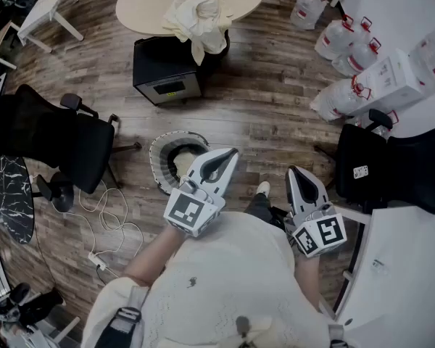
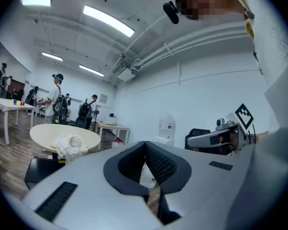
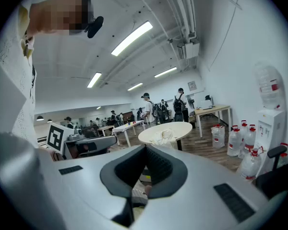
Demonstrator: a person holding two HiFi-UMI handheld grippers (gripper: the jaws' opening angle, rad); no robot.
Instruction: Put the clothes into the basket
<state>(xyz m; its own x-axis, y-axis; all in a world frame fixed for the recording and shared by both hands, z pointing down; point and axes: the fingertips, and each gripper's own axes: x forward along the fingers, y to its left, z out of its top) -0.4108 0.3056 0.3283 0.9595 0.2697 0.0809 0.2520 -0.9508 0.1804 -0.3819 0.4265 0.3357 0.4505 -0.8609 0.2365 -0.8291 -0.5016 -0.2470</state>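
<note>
The wooden floor (image 1: pixel 275 114) fills most of the head view. An oval counter (image 1: pixel 145 6) stands at 12 o'clock. Two black office chairs flank the person, one (image 1: pixel 51 140) at 9 o'clock and the other (image 1: pixel 399 169) at 3 o'clock. A black cabinet (image 1: pixel 163 67) sits on the floor just below the counter's near edge. A cluster of water jugs (image 1: pixel 344 38) stands at 2 o'clock.

The clothes (image 1: pixel 199 17), a cream-coloured heap, lie on the counter at 12 o'clock. One fold hangs over the edge toward the cabinet top.

The basket (image 1: pixel 158 167), round with a striped rim, rests on the floor just off the middle toward 9 o'clock, well apart from the clothes. Something pale shows inside it, but I cannot tell what it is.

The left gripper (image 1: pixel 230 153) is held in front of the person and points toward 1 o'clock. In the head view its body covers the basket's right side. Its fingers are clenched tip to tip with nothing between them. The right gripper (image 1: pixel 295 171) sits at 4 o'clock of the middle and points toward 12 o'clock. Its fingers are likewise clenched and empty.

A white cable (image 1: pixel 105 220) loops on the floor at 8 o'clock.
</note>
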